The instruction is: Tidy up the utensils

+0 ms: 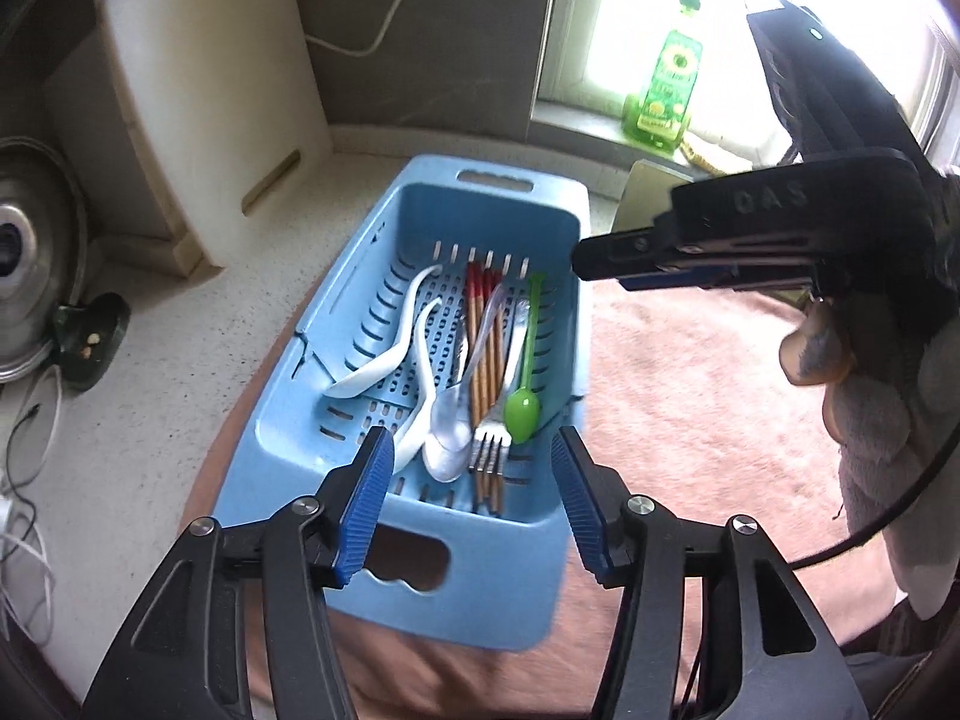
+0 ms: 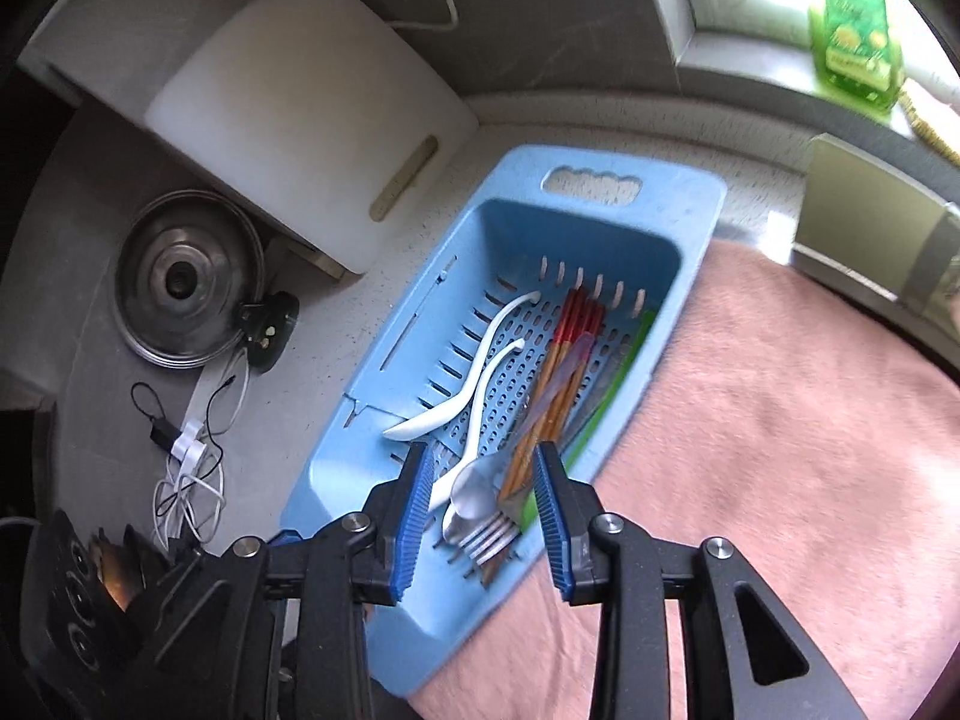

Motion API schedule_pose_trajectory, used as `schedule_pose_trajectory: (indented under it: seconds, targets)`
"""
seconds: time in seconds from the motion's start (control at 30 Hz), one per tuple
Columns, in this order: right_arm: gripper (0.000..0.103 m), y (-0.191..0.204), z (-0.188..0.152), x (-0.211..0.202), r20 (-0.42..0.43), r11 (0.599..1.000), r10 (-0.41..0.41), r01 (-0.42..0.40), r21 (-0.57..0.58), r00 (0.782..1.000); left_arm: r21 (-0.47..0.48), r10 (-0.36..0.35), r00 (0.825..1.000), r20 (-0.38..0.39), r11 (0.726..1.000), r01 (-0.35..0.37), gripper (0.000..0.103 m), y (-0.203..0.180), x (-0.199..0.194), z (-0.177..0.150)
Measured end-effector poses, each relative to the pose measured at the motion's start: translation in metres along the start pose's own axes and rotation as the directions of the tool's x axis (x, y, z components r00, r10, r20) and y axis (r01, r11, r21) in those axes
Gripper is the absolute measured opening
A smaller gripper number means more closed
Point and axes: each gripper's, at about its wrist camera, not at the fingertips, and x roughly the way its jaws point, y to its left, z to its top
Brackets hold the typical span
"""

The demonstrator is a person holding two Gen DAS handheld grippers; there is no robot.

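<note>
**Utensil basket: both grippers open, nothing held**

Below and just ahead of your left gripper (image 1: 474, 468) sits the blue basket (image 1: 288, 420), lying partly on the pink towel (image 1: 690, 372) and partly on the speckled surface (image 1: 180, 324). Your left gripper's jaws stand apart with nothing between the pads. Your right gripper (image 2: 483, 501) is likewise parted and empty above the basket's near end.

Contents of the basket, as seen past the left gripper:
- two white spoons (image 1: 384, 360), toward the left pad;
- a metal spoon (image 1: 447, 426), centred between the pads;
- a fork (image 1: 493, 444), beside the metal spoon;
- red-tipped chopsticks (image 1: 483, 342), running away from the gripper;
- a green spoon (image 1: 523, 414), toward the right pad.

Beyond the basket, to the left, a white cutting board (image 1: 204, 90) leans upright. A pot lid (image 1: 30, 276) stands far left. A green bottle (image 1: 666, 84) stands on the windowsill, far right.
</note>
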Motion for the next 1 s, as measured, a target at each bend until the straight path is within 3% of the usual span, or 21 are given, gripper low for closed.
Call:
schedule_pose_trajectory:
  seconds: [0.13,0.27,0.43,0.67,1.0]
  targets:
    - [0.043,-0.003,-0.018,-0.031,0.068,0.999,-0.021,0.024,-0.048,0.997,-0.022,0.015,0.998,0.053,1.0,-0.014,0.059,-0.012,-0.021,-0.003]
    - [0.056,-0.008,-0.036,-0.061,0.135,0.995,-0.044,0.056,-0.085,0.99,-0.038,0.03,0.995,0.098,0.999,-0.026,0.062,-0.027,-0.041,-0.008]
    - [0.061,-0.013,-0.057,-0.091,0.176,0.989,-0.068,0.09,-0.118,0.982,-0.036,0.062,0.99,0.127,0.998,-0.058,0.07,-0.046,-0.059,-0.015]
    - [0.061,-0.011,-0.095,-0.128,0.267,0.967,-0.123,0.175,-0.183,0.956,-0.051,0.104,0.982,0.16,0.994,-0.097,0.072,-0.067,-0.08,-0.025]
    - [0.061,-0.013,-0.136,-0.18,0.386,0.963,-0.146,0.22,-0.155,0.911,-0.078,0.124,0.967,0.223,0.991,-0.109,0.08,-0.089,-0.107,-0.042]
